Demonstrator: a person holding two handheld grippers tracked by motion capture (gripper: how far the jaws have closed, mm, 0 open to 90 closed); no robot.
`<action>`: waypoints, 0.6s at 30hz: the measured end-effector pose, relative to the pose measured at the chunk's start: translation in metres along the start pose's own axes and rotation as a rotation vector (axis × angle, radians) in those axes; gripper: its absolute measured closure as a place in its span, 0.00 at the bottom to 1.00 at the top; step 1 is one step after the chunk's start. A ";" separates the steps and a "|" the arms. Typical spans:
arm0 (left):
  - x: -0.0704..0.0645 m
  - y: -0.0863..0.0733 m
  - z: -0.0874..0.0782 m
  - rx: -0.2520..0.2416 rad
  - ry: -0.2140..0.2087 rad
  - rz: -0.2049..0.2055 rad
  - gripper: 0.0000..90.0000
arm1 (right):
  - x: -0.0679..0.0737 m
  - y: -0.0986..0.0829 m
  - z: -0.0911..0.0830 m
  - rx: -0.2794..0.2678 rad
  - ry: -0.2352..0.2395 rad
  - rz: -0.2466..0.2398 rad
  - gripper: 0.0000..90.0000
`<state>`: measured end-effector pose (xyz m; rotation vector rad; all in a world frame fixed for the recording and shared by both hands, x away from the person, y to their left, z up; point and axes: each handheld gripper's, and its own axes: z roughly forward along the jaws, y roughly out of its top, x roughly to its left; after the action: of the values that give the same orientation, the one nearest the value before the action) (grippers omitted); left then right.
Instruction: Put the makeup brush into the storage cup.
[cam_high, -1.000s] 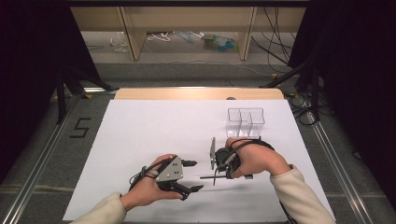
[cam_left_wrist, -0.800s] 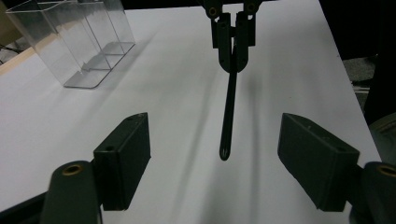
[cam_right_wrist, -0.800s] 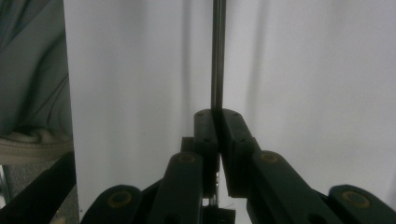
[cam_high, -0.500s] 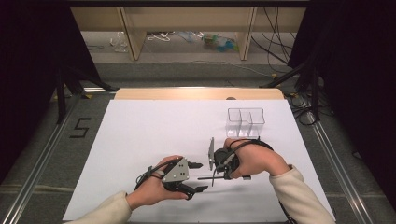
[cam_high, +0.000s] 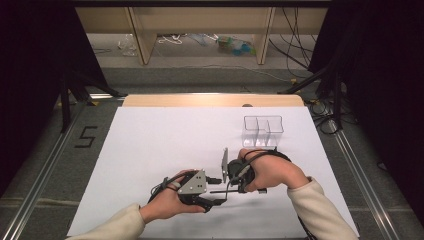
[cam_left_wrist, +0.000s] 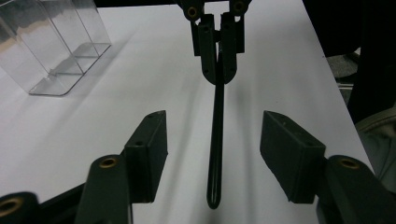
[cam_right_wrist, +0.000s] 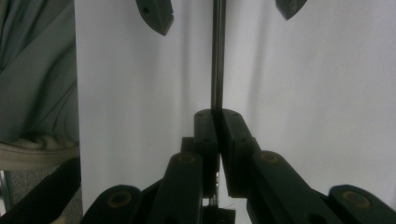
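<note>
On the left of the high view, the left tongs (cam_high: 216, 190) are held low over the white surface (cam_high: 150, 145), pointed toward the right. In the left gripper view their two black jaws are seen spread wide apart, with nothing gripped; a thin dark rod (cam_left_wrist: 215, 144) is seen running straight down the gap between them, clear of both jaws, its rounded free end lying low between them. A narrow shadow is cast beside the rod on the white sheet.

Toward the middle of the high view, the rod (cam_high: 220, 191) is seen as a short dark line bridging the two tools, just above the surface. Whether it is touching the sheet cannot be told.

Further right, the right tongs (cam_high: 231, 189) are gripped by the right hand (cam_high: 270, 170), its cream sleeve coming in from the bottom edge. In the right gripper view those jaws are seen pressed shut on the rod (cam_right_wrist: 217, 56), which is held at one end and carried straight ahead toward the open tips of the other tool at the top of the view. The same clamped jaws are seen at the top of the left gripper view, the rod pinched between them.

At the far right, a clear plastic divided box (cam_high: 263, 131) is stood on the surface, well apart from the rod and beyond the right hand; it is caught again at the upper left of the left gripper view (cam_left_wrist: 51, 46).
</note>
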<state>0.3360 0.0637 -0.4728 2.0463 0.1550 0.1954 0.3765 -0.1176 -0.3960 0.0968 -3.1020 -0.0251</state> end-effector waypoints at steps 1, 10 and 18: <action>0.000 0.000 0.001 0.003 -0.003 -0.001 0.49 | 0.000 0.000 0.000 0.000 -0.001 0.004 0.96; -0.001 0.000 0.006 0.020 -0.022 -0.013 0.61 | 0.001 0.000 0.000 -0.006 0.004 0.000 0.96; 0.000 0.000 0.006 0.027 -0.033 -0.013 0.73 | 0.001 0.001 0.000 -0.013 0.000 -0.007 0.96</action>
<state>0.3374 0.0589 -0.4756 2.0739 0.1514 0.1519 0.3755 -0.1163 -0.3957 0.1074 -3.1010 -0.0462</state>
